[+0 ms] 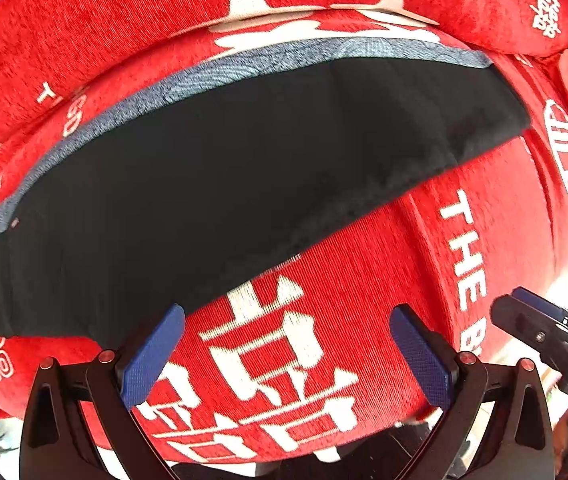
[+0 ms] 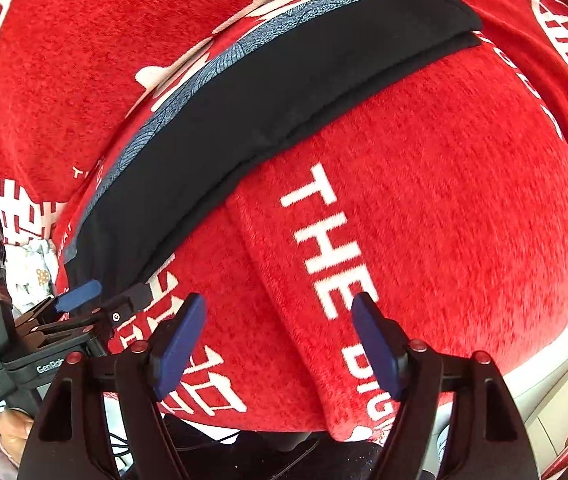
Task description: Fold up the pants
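Red plush cover [image 1: 364, 248] with white lettering, spread over a cushioned seat. Black pants [image 1: 203, 184], folded into a long band with a blue-grey patterned edge, flat along the rear. Bare cover in front. Left gripper [image 1: 287, 346] and right gripper [image 2: 279, 344]: fingers released, empty, above the front edge

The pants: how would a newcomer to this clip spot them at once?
A red cover with white lettering fills both views. On it lie the pants, a flat black folded slab. Their blue-grey patterned band along the far edge is the only non-red, non-white cloth there.
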The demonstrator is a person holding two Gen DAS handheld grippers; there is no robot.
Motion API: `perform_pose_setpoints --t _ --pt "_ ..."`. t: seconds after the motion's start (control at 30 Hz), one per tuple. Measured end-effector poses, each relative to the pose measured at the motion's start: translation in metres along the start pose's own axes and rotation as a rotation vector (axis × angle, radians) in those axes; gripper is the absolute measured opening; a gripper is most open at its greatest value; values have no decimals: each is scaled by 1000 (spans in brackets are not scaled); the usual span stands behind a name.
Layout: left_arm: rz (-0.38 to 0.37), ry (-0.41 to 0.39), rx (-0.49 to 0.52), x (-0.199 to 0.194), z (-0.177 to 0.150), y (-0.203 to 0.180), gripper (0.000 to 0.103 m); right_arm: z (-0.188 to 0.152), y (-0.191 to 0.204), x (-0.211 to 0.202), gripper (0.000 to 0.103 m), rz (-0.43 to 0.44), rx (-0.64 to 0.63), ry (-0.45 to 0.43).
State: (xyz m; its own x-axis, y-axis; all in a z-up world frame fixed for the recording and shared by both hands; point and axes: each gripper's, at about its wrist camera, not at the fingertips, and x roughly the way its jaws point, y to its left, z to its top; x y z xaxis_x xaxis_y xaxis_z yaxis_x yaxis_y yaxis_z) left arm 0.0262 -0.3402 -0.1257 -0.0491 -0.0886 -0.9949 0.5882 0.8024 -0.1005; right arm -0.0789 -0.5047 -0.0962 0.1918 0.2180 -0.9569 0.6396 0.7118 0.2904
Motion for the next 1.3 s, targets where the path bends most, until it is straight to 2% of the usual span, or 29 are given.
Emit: perform_pose_setpoints --t 0.13,0.2,0.23,0.27,0.5,0.67,0.77,1.1,1.3 --pt "-28 23 7 -6 -16 1 103 -12 6 -1 81 -10 14 -13" --pt "-34 29 17 -6 -21 5 103 -18 11 -2 90 -13 15 -23" --pt "-34 32 21 -7 -23 6 103 -21 13 -3 99 -15 14 -30" --pt "-36 33 24 -6 -24 8 103 -23 16 -4 103 -15 11 -36" --pt "-32 47 28 -1 -25 19 103 -29 21 3 103 5 26 9" --pt "-2 56 20 8 -13 13 103 -26 1 2 103 3 55 29" --pt "6 64 -21 7 -1 4 103 -16 -19 1 103 -2 63 43" --pt "25 60 -25 16 41 -57 103 47 -82 -22 103 18 89 36" --pt "45 55 9 30 57 -91 103 58 -121 -19 103 49 178 61"
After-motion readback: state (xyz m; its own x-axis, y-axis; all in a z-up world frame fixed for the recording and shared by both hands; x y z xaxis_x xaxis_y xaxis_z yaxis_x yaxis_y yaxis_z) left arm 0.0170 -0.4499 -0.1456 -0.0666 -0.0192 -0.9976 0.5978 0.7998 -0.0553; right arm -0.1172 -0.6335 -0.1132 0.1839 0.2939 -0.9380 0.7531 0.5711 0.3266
